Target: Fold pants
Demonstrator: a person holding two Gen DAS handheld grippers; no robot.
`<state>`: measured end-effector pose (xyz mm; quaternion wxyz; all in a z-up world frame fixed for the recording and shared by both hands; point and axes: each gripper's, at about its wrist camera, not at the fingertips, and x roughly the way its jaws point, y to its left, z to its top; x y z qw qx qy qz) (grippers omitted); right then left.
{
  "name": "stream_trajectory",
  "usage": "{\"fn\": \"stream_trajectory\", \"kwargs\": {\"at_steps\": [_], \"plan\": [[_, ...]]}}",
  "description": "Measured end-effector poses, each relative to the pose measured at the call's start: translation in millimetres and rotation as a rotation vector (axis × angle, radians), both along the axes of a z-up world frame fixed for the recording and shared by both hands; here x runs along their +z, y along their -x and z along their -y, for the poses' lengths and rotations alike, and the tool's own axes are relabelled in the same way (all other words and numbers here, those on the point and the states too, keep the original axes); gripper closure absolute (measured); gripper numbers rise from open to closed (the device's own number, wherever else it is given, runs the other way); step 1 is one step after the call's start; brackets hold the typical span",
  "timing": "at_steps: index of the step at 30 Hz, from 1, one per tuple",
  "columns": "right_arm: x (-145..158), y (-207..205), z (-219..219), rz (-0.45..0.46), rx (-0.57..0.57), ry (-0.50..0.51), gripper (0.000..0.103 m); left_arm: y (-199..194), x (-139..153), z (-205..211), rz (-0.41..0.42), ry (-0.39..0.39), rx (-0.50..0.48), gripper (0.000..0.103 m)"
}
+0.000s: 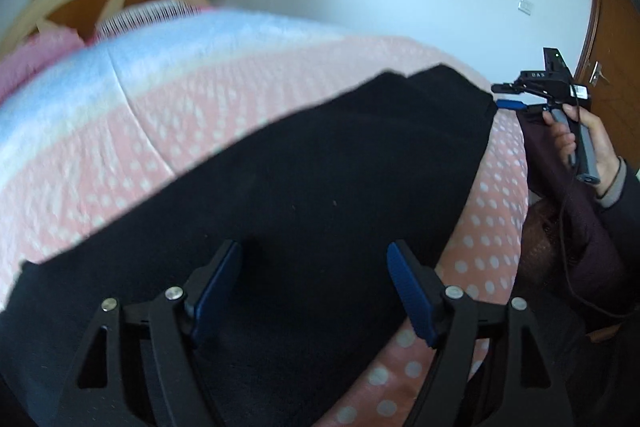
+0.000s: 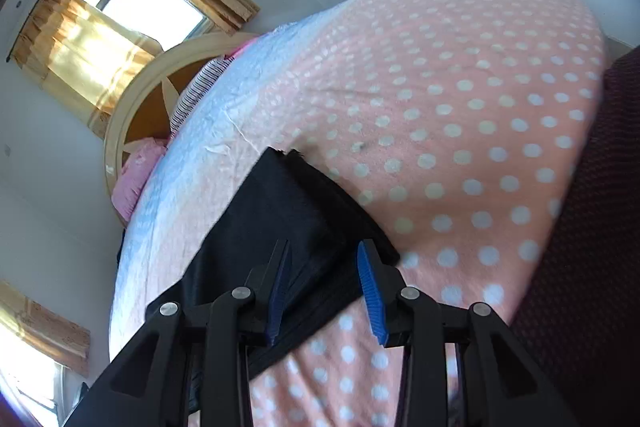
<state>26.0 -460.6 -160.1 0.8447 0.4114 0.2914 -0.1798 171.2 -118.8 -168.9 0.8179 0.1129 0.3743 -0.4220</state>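
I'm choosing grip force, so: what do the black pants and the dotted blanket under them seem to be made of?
The black pants look like a matte, fairly thick knit or fleece-like cloth: no sheen, soft edges, a slightly fuzzy corner. The exact fibre is unclear. The pink dotted blanket looks like plush fleece, with a nubby, soft-blurred surface around its white dots.

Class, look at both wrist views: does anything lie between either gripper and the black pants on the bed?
Nothing visible does. The left gripper and right gripper both hang open directly over the pants, which lie on the bedspread.
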Motion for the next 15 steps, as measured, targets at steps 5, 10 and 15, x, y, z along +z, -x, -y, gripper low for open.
{"fn": "stream_trajectory", "kwargs": {"at_steps": [5,10,15], "plan": [[18.5,-1.0,-7.0,0.068,0.032,0.04,0.098,4.2,-1.8,-2.3,0.006,-0.003,0.002,0.024],[32.5,21.1,-2.1,0.07,-0.034,0.106,0.098,8.4,-0.5,-6.4,0.022,0.019,0.008,0.023],[-0.8,14.1,6.0,-0.035,-0.033,0.048,0.098,-0.2,1.2,-18.4,-0.017,0.091,0.043,0.017]]}}
